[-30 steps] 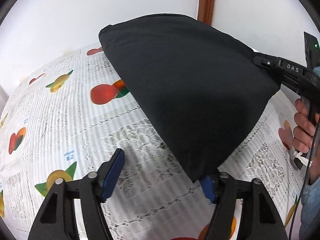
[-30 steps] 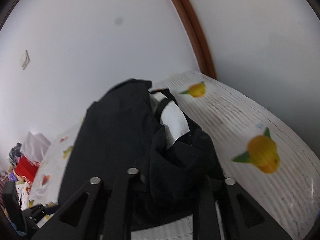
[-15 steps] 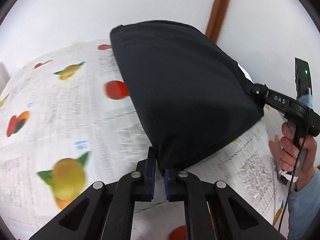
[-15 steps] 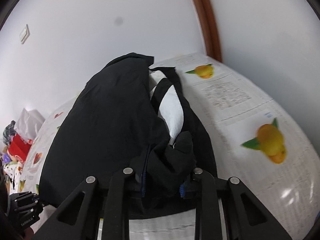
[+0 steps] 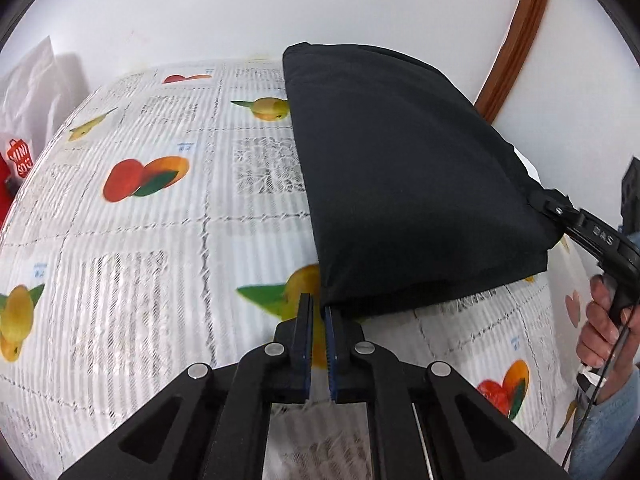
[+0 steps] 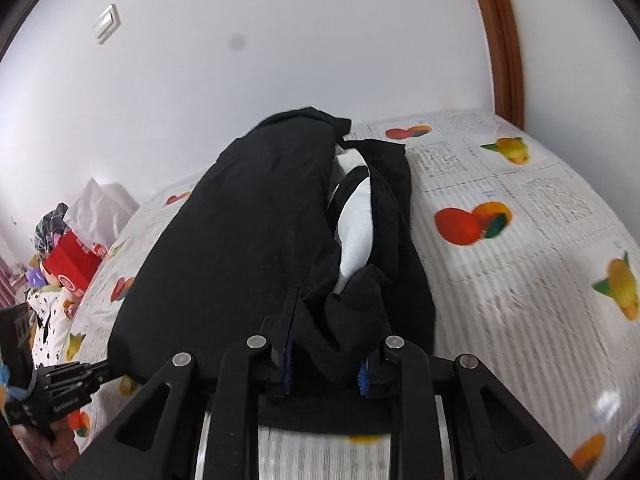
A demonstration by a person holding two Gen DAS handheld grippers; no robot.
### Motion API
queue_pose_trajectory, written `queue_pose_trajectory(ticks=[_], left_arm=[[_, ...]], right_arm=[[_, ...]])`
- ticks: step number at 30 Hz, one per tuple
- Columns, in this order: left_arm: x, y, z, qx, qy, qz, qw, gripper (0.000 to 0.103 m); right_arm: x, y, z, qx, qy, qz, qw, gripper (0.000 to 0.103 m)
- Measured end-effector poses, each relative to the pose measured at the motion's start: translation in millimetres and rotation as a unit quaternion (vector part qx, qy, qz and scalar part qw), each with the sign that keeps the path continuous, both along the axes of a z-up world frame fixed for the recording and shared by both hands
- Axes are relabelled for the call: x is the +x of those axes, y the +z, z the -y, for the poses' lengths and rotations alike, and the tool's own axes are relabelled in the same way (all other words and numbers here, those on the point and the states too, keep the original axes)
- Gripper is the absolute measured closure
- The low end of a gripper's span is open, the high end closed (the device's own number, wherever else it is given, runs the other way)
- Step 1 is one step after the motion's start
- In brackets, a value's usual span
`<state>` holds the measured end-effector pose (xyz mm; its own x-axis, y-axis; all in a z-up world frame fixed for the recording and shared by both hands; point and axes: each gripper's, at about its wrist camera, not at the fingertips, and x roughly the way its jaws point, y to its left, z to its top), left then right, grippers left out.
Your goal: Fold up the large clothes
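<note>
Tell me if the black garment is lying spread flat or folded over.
Folded over: the black fabric garment is doubled, held at two corners by the left hand-held gripper and right hand-held gripper.

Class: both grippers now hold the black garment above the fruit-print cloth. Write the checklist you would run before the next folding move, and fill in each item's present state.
1. Left gripper shut on a corner of the garment: ok.
2. Right gripper shut on bunched fabric: ok.
3. Edge between the two grippers taut: ok in the left view.
4. Layers lying flat: not ok; the right view shows bunching around a white lining.
5. Cloth bare to the left of the garment: ok.
6. Far edge of the garment lying square: cannot tell.
</note>
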<state>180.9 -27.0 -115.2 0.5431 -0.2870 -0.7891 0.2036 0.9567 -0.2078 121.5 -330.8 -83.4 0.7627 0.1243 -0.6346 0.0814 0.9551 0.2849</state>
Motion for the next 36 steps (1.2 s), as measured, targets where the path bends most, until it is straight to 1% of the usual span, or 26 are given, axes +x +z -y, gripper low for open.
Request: queue_pose_trajectory(ticks=[2, 7, 9, 10, 11, 12, 14, 15, 16, 17, 19, 21, 23, 27, 30, 31, 34, 36], left_arm=[[-8.8, 1.8, -4.8, 0.005, -0.001, 0.004, 1.0000, 0.097], [-26.0, 12.4, -16.4, 0.003, 0.007, 0.015, 0.9999, 0.096], [-30.1, 19.8, -17.5, 0.004, 0.010, 0.021, 0.9997, 0.084], [-31.7, 24.1, -18.6, 0.005, 0.014, 0.028, 0.9995, 0.073], [-36.4, 29.6, -19.8, 0.006, 0.017, 0.037, 0.9992, 0.063], [-43.0, 36.7, -20.2, 0.008, 0.020, 0.047, 0.9987, 0.061], [-50.2, 48.7, -18.7, 0.015, 0.024, 0.059, 0.9978, 0.058], [-51.4, 55.5, -16.4, 0.015, 0.026, 0.064, 0.9975, 0.055], [-54.4, 60.9, -15.5, 0.013, 0.027, 0.070, 0.9971, 0.053], [-54.5, 63.4, -14.1, 0.013, 0.029, 0.076, 0.9966, 0.046], [-65.3, 78.1, -11.1, 0.018, 0.036, 0.093, 0.9949, 0.038], [-78.6, 93.2, -7.9, 0.025, 0.042, 0.114, 0.9923, 0.033], [-89.7, 103.6, -6.9, 0.027, 0.047, 0.127, 0.9905, 0.025], [-111.0, 120.2, -4.5, 0.035, 0.055, 0.145, 0.9873, 0.018], [-124.5, 129.7, -3.1, 0.041, 0.059, 0.157, 0.9849, 0.013], [-128.3, 132.4, -3.1, 0.041, 0.061, 0.161, 0.9842, 0.010], [-136.3, 137.9, -2.7, 0.047, 0.064, 0.171, 0.9821, 0.006], [-140.3, 140.7, -2.2, 0.051, 0.063, 0.175, 0.9813, 0.004]], right_arm=[[-14.8, 1.8, 0.8, -0.002, -0.003, -0.002, 1.000, 0.079], [-49.7, 4.3, -0.9, -0.045, -0.025, -0.030, 0.998, 0.079], [-59.8, 7.0, -1.8, -0.062, -0.034, -0.039, 0.997, 0.079], [-67.5, 11.9, -2.9, -0.070, -0.038, -0.037, 0.996, 0.079], [-74.3, 17.5, -4.3, -0.076, -0.042, -0.032, 0.996, 0.079], [-82.7, 26.5, -6.8, -0.084, -0.046, -0.022, 0.995, 0.078], [-95.2, 42.7, -13.2, -0.095, -0.048, -0.012, 0.994, 0.070], [-100.3, 50.6, -16.7, -0.100, -0.048, -0.008, 0.994, 0.059], [-108.2, 61.5, -21.9, -0.105, -0.049, 0.002, 0.993, 0.050], [-114.7, 68.8, -26.3, -0.109, -0.049, 0.014, 0.993, 0.046], [-128.0, 84.5, -35.4, -0.119, -0.052, 0.028, 0.991, 0.031], [-140.1, 98.2, -42.9, -0.127, -0.063, 0.041, 0.989, 0.026], [-150.9, 106.8, -48.3, -0.132, -0.073, 0.046, 0.988, 0.023], [-169.0, 119.4, -59.6, -0.147, -0.076, 0.043, 0.985, 0.018], [-184.1, 127.3, -68.4, -0.162, -0.086, 0.050, 0.982, 0.005], [-188.5, 129.5, -70.6, -0.166, -0.088, 0.054, 0.981, 0.003], [-199.4, 134.9, -73.5, -0.163, -0.095, 0.058, 0.980, 0.000], [-204.1, 137.5, -75.0, -0.162, -0.099, 0.059, 0.980, 0.000]])
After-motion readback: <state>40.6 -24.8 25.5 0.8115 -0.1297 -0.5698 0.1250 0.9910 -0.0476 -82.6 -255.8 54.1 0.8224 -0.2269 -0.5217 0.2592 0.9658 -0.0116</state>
